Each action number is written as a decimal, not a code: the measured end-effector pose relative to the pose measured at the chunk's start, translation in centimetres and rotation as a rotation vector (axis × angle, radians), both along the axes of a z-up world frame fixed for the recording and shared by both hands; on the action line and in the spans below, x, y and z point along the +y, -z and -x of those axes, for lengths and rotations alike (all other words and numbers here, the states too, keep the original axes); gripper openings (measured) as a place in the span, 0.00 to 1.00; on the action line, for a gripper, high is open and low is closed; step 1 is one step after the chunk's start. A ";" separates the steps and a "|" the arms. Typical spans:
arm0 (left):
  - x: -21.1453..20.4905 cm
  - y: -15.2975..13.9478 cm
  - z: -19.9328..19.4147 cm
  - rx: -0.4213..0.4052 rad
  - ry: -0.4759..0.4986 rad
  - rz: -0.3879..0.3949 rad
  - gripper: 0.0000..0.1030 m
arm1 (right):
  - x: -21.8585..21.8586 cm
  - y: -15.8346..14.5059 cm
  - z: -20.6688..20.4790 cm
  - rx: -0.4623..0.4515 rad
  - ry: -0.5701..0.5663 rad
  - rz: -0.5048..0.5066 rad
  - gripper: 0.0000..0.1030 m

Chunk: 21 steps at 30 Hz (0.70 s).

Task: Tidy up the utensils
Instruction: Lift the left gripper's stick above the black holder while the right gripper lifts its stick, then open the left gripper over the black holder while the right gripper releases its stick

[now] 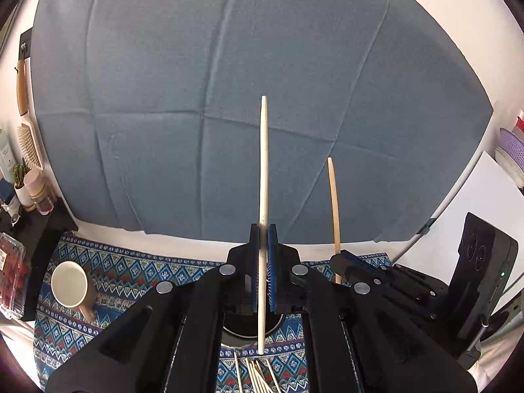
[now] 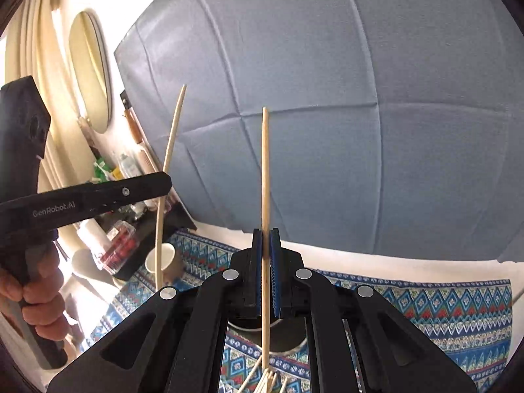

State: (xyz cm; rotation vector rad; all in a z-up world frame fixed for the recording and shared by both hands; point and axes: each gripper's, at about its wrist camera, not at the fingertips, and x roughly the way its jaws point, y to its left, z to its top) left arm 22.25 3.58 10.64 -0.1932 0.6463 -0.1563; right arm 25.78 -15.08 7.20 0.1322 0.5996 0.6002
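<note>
In the left wrist view my left gripper (image 1: 263, 229) is shut on a pale wooden chopstick (image 1: 263, 163) that stands nearly upright between its blue pads. To its right, my right gripper (image 1: 342, 258) grips a second chopstick (image 1: 334, 203). The right wrist view shows the right gripper (image 2: 266, 234) shut on its chopstick (image 2: 266, 180); the left gripper (image 2: 162, 185) with its own chopstick (image 2: 172, 144) is at the left, held by a hand (image 2: 36, 294). Below both grippers sits a dark round holder (image 2: 285, 337). Several loose chopsticks (image 1: 255, 376) lie on the cloth before it.
A blue patterned cloth (image 2: 442, 304) covers the table, with a blue-grey backdrop (image 1: 229, 98) behind. A paper cup (image 1: 70, 283) stands at the left. A box of strawberries (image 1: 9, 271), bottles and a hairbrush (image 1: 29, 140) crowd the left edge. A lilac colander (image 1: 511, 154) sits far right.
</note>
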 end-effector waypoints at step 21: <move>0.5 11.5 -2.7 -0.119 -0.013 0.071 0.05 | 2.0 9.3 -3.9 -0.109 -0.001 -0.172 0.05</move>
